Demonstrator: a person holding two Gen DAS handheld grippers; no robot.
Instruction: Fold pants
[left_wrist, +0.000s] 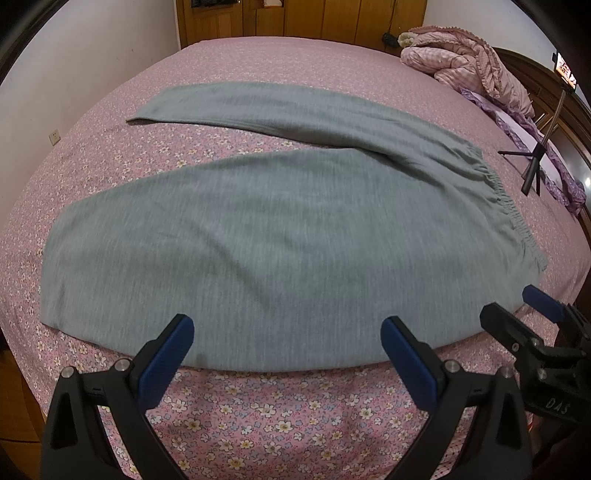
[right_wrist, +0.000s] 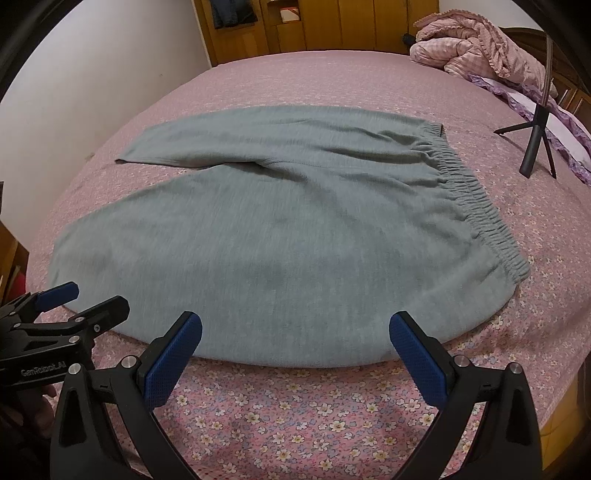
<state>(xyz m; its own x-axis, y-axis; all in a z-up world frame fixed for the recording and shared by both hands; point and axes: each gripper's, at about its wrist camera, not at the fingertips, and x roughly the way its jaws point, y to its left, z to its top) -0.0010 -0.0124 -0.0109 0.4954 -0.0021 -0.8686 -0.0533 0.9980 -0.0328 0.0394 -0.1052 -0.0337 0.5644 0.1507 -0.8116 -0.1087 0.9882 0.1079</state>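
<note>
Grey pants (left_wrist: 240, 236) (right_wrist: 280, 236) lie flat on the bed, legs spread apart toward the left, elastic waistband (left_wrist: 498, 192) (right_wrist: 476, 199) at the right. My left gripper (left_wrist: 286, 332) hovers open above the near edge of the closer leg, nothing between its blue pads. My right gripper (right_wrist: 295, 328) is also open, just above the near edge of the pants closer to the waist. Each gripper shows in the other's view: the right gripper (left_wrist: 524, 306) at the right edge, the left gripper (right_wrist: 77, 299) at the left edge.
The bed has a pink floral sheet (left_wrist: 266, 417) (right_wrist: 314, 417). A bunched pink quilt (left_wrist: 465, 66) (right_wrist: 480, 44) lies at the far right corner. A small black tripod (left_wrist: 532, 162) (right_wrist: 535, 144) stands on the bed right of the waistband. Wooden wardrobes (right_wrist: 314, 26) line the far wall.
</note>
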